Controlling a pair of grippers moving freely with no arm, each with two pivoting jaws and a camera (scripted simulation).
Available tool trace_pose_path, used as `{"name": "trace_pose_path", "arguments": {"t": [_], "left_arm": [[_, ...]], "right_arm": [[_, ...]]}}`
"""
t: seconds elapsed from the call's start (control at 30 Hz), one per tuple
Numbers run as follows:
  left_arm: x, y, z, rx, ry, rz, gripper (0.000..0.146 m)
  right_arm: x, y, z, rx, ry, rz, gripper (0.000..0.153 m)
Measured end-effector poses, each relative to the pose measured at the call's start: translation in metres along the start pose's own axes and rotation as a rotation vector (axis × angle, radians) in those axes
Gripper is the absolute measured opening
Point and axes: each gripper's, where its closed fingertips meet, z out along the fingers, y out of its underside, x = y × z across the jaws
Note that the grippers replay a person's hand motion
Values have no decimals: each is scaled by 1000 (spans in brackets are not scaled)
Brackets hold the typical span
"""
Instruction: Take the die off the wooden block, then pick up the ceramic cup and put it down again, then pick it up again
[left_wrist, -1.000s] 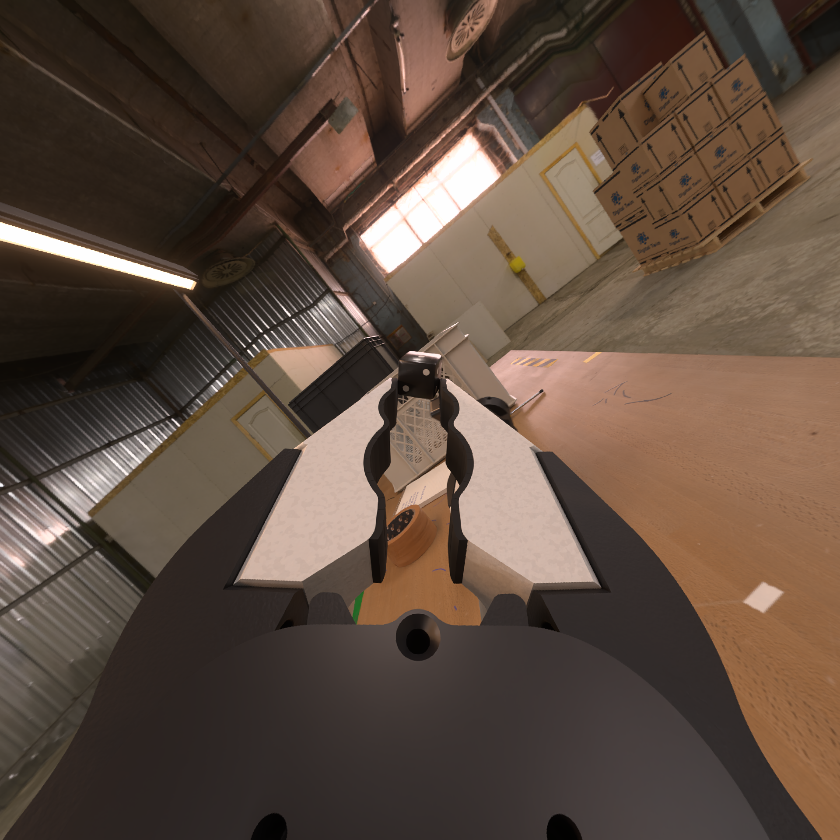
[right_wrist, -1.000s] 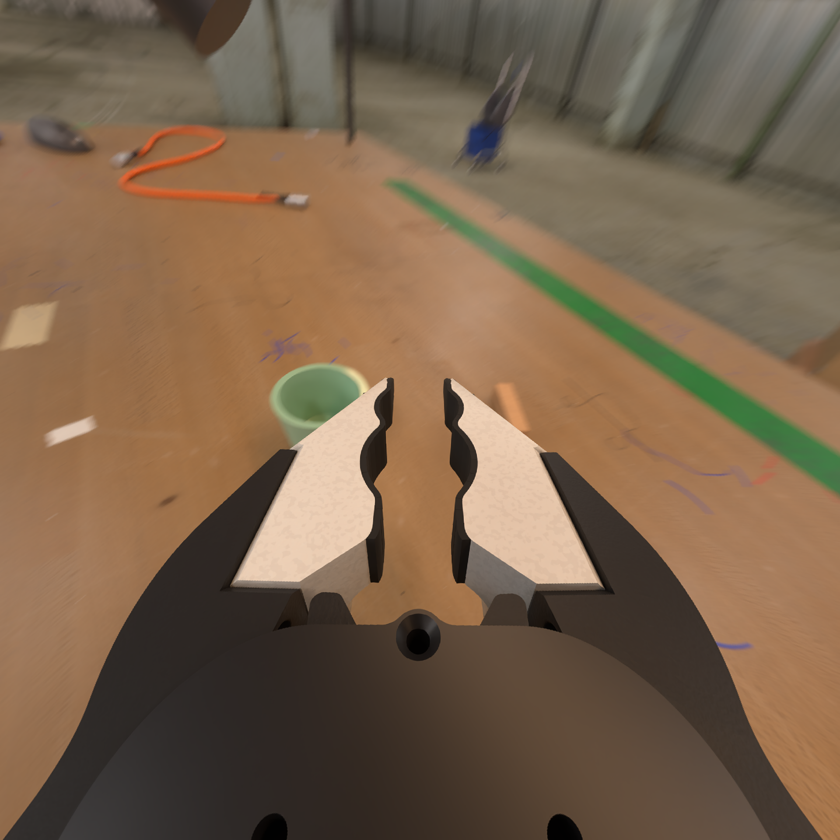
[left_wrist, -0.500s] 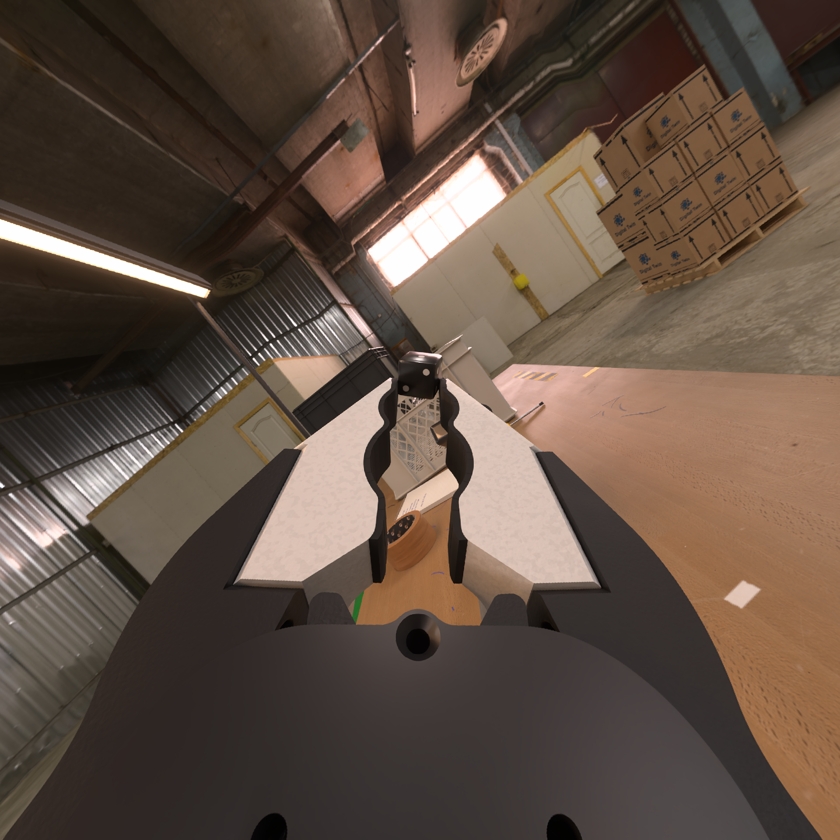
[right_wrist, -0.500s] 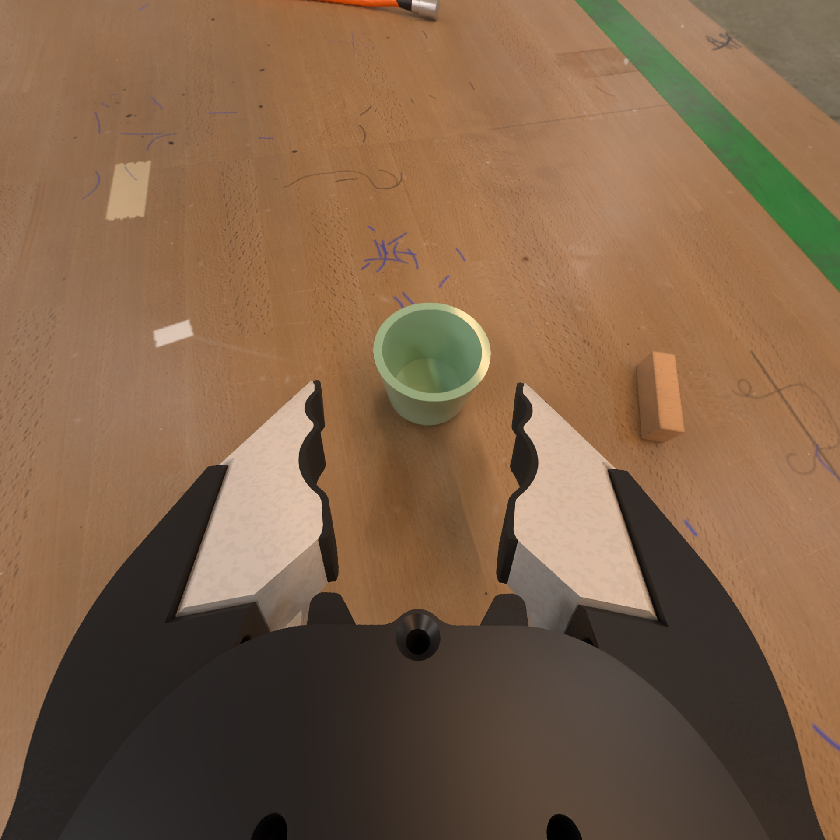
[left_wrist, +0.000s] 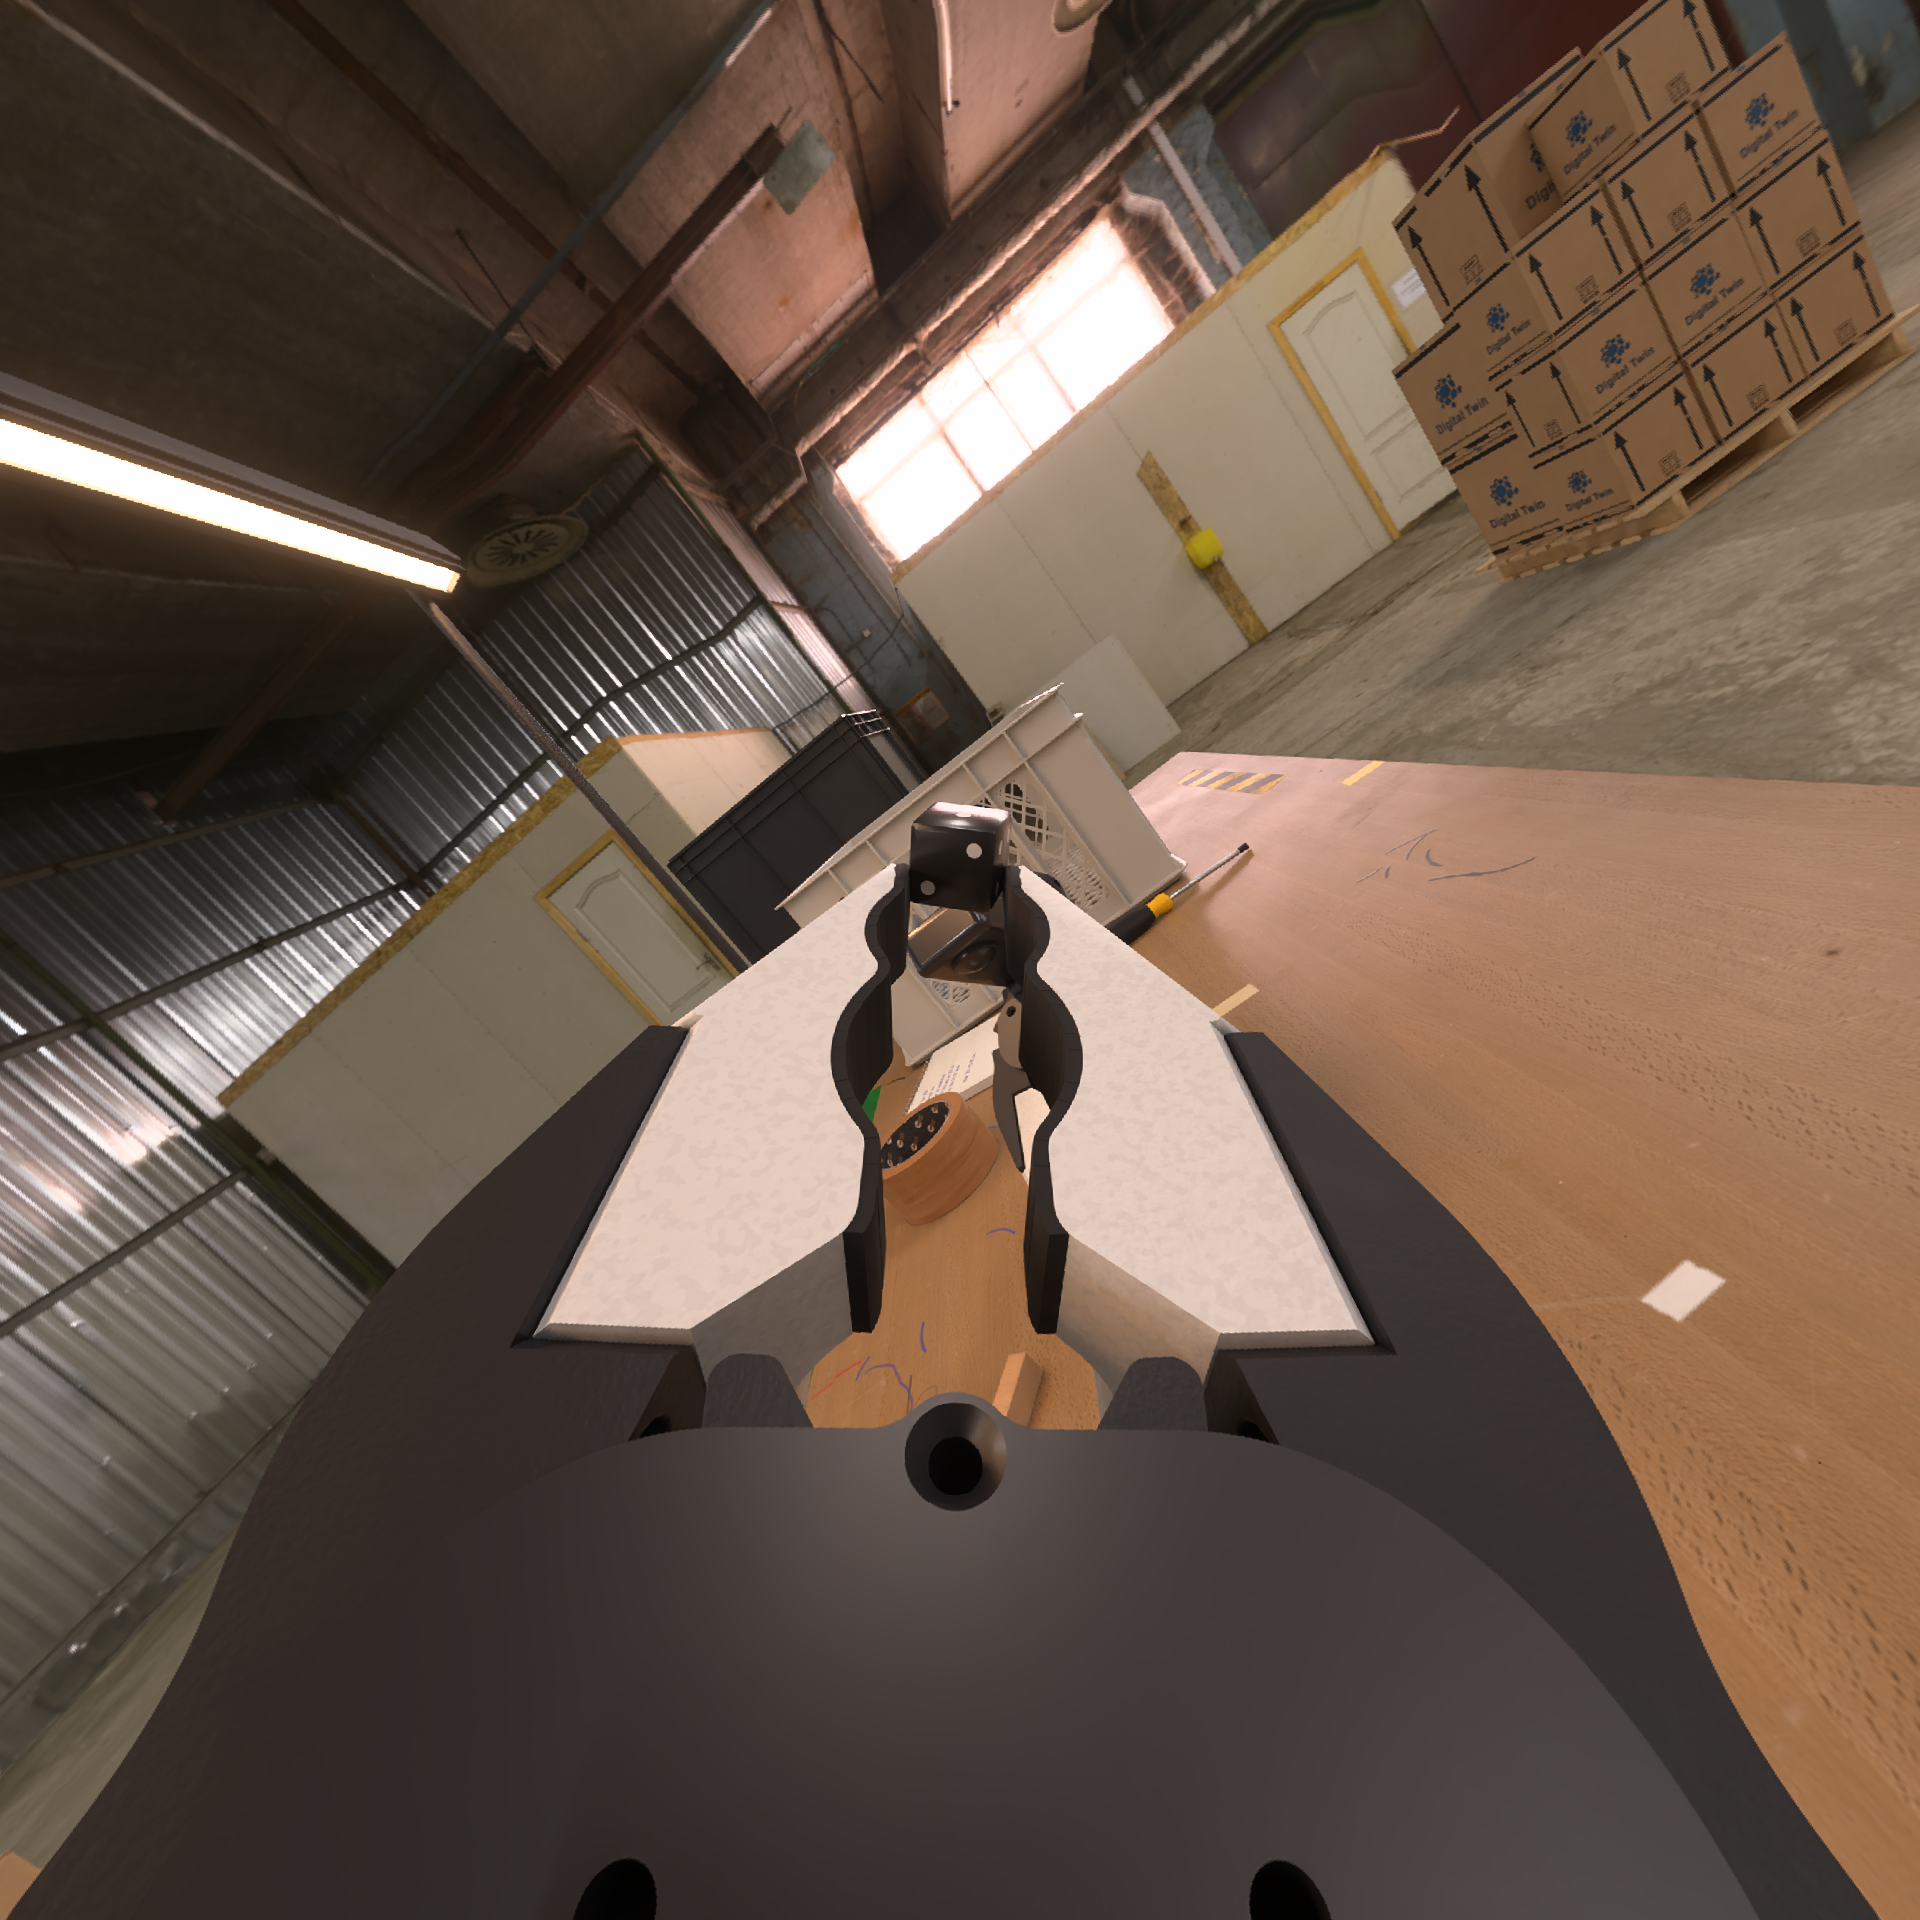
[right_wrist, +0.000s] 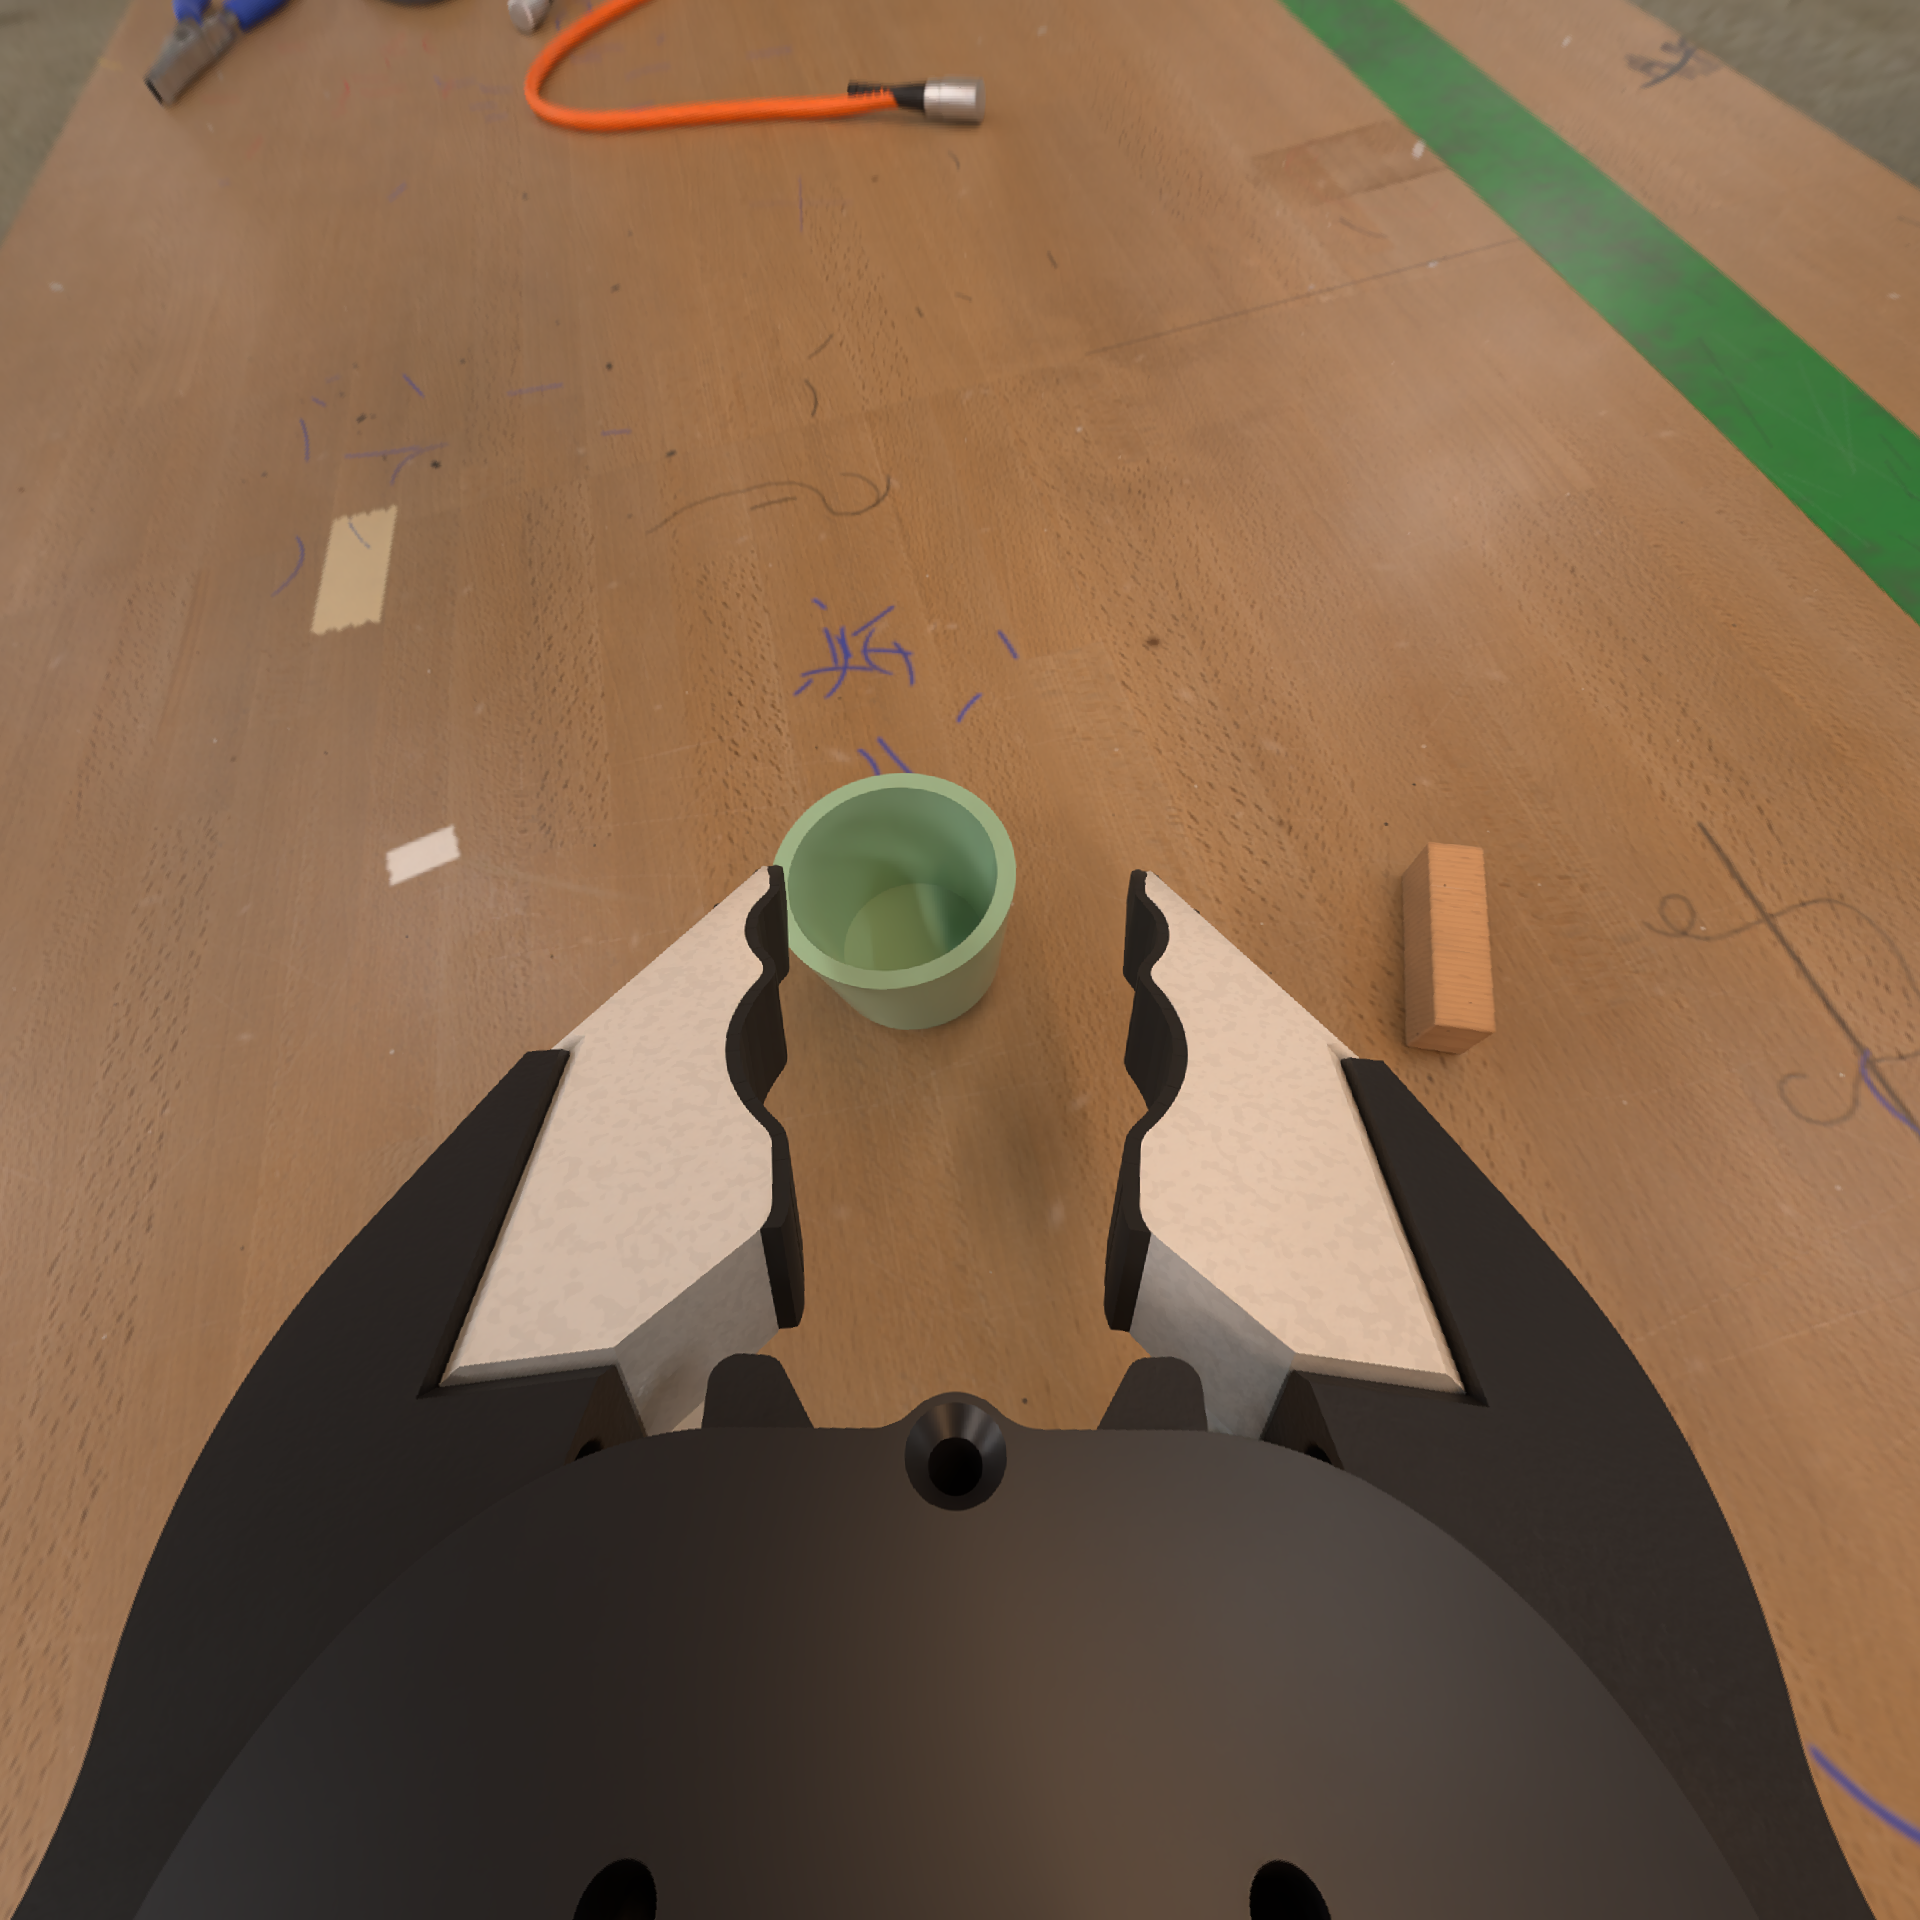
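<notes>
Right gripper (right_wrist: 954, 894) now nearer, lower over cup (right_wrist: 896, 902); jaws wide, empty, left fingertip at rim. Cup upright on table (right_wrist: 1351, 520). Left gripper (left_wrist: 954, 896) clamps die (left_wrist: 954, 864) aloft, off wooden block (right_wrist: 1447, 945). You centre, then close.

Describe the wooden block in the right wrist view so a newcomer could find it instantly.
Start at the green tape stripe along the table's right side, then come inward to the pale green cup. The wooden block lies to the cup's right, apart from it: small, rectangular, orange-tan, nothing on top.
</notes>
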Motion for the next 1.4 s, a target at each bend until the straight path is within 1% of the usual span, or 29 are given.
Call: {"name": "trace_pose_path", "arguments": {"t": [0.1,0.17,0.3,0.37,0.53,0.77,0.8,0.87,1.2,1.4], "left_arm": [[-1,1,-1,-6,-4,-2,18],[-1,2,-1,-12,-6,-2,18],[-1,1,-3,-15,-9,1,18],[-1,1,-4,-16,-12,0,18],[-2,1,-6,-24,-19,5,18],[-2,1,-7,-28,-20,7,18],[-2,1,-7,-26,-19,6,18],[-2,1,-7,-24,-19,3,18],[-4,4,-8,-32,-26,-2,18],[-4,5,-9,-41,-28,-3,18]], "right_arm": [[-1,1,-1,-34,-19,-12,66],[-4,5,0,-39,-37,-16,69],[-11,23,9,-93,-29,-41,89],[-13,25,14,-94,-17,-64,94],[-13,25,24,-113,16,-124,85],[-11,29,32,-166,19,-156,72],[-10,29,32,-170,23,-163,69],[-11,29,32,-171,26,-179,57],[-11,28,31,-165,24,-162,56],[-10,23,23,-146,48,-165,56]]}}
